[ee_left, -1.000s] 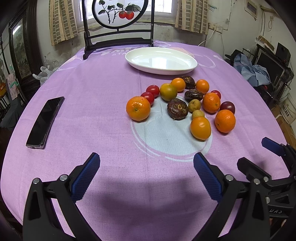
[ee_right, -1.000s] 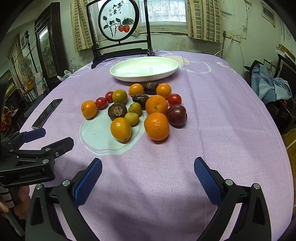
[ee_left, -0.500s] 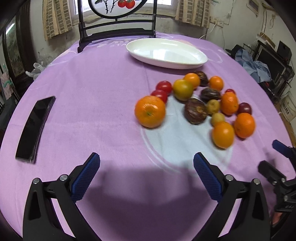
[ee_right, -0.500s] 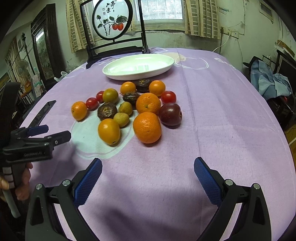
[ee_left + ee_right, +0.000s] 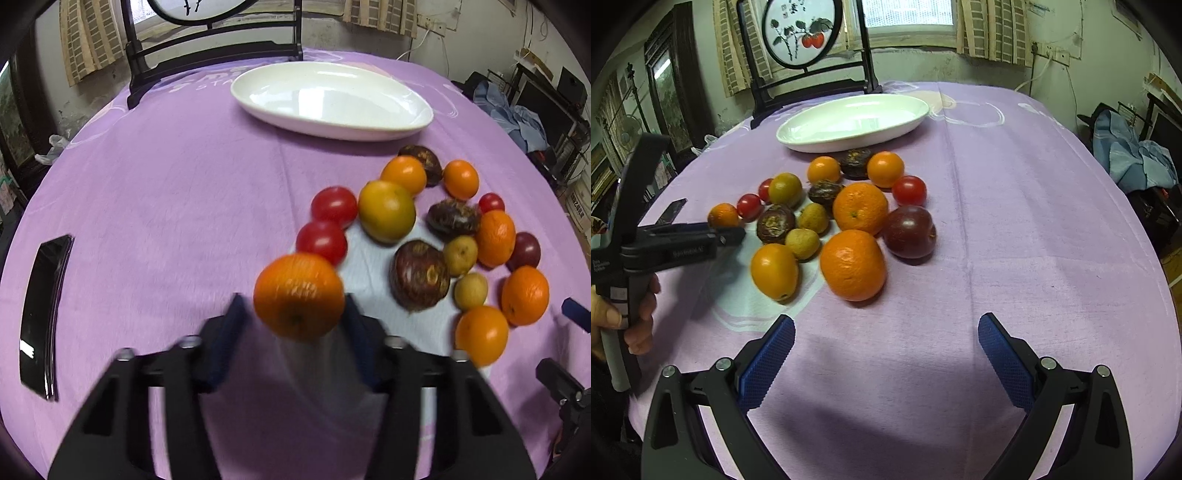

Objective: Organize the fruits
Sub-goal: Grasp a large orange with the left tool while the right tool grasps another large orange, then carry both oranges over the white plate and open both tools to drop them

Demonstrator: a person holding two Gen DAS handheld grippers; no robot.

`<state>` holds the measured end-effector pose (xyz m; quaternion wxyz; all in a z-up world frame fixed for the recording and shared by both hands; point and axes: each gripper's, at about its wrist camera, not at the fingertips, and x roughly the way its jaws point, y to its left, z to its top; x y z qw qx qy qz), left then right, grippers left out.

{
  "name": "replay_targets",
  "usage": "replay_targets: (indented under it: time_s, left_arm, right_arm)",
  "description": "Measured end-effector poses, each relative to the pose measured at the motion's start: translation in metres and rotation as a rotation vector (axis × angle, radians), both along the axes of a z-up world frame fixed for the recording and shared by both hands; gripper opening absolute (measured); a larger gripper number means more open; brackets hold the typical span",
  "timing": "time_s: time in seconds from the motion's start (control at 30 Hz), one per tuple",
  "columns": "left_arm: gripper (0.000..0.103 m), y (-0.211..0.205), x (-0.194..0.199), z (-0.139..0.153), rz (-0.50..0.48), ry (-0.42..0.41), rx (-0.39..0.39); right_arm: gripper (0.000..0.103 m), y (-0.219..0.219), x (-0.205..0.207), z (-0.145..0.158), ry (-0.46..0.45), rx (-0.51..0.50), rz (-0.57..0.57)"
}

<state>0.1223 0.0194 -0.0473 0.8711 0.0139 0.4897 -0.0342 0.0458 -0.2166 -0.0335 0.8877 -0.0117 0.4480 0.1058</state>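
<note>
Since half a second ago the left gripper (image 5: 299, 314) has pushed forward and drawn its fingers in around the leftmost orange (image 5: 299, 295), which sits between the blue pads at the near-left edge of the fruit cluster; motion blur hides whether both pads touch it. Behind it lie two red tomatoes (image 5: 322, 238), and the white plate (image 5: 332, 98) stands farther back on the purple-clothed bench (image 5: 166, 184). Right gripper (image 5: 886, 332) hangs spread wide near the front oranges, holding nothing.

Fruit cluster (image 5: 846, 214) blocks direct way to plate (image 5: 916, 110); cloth (image 5: 1015, 206) on right free.
</note>
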Motion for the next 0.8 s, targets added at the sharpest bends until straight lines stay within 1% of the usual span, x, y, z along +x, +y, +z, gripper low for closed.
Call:
replay_targets:
  time_s: [0.07,0.13,0.2,0.23,0.3,0.4,0.57,0.63,0.67,0.73,0.77,0.8]
  left_arm:
    - [0.043,0.001,0.000,0.001,-0.004,-0.002,-0.018]
    - [0.042,0.002,-0.003,0.003,-0.014,-0.007,-0.037]
    - [0.042,0.004,-0.006,0.008,-0.021,-0.017,-0.061]
    - [0.042,0.005,-0.008,0.010,-0.022,-0.022,-0.066]
    - [0.042,0.008,-0.013,0.018,-0.023,-0.043,-0.078]
    - [0.042,0.013,-0.018,0.024,-0.018,-0.058,-0.089]
    - [0.042,0.028,-0.028,0.032,0.008,-0.087,-0.112]
    - [0.042,0.032,-0.030,0.035,0.011,-0.095,-0.116]
    - [0.042,0.032,-0.031,0.036,0.012,-0.097,-0.116]
    - [0.042,0.034,-0.032,0.036,0.013,-0.094,-0.122]
    - [0.042,0.034,-0.032,0.036,0.015,-0.094,-0.123]
    - [0.042,0.034,-0.033,0.037,0.016,-0.097,-0.125]
  right_arm:
    - [0.100,0.000,0.003,-0.001,0.009,-0.016,-0.007]
    - [0.100,0.005,0.007,-0.002,0.009,-0.057,0.000]
    - [0.100,0.011,0.010,0.001,0.009,-0.050,0.039]
    - [0.100,0.012,0.014,0.004,0.010,-0.031,0.031]
    - [0.100,0.014,0.020,0.007,0.020,-0.024,0.017]
    - [0.094,0.026,0.025,0.008,0.017,-0.072,0.041]
    - [0.088,0.041,0.032,-0.008,0.061,-0.167,0.050]
    - [0.076,0.043,0.036,-0.013,0.074,-0.169,0.055]
    - [0.074,0.043,0.037,-0.013,0.076,-0.154,0.058]
    - [0.060,0.043,0.041,-0.012,0.080,-0.124,0.062]
    - [0.056,0.043,0.042,-0.012,0.078,-0.119,0.062]
    - [0.046,0.044,0.044,-0.011,0.076,-0.119,0.060]
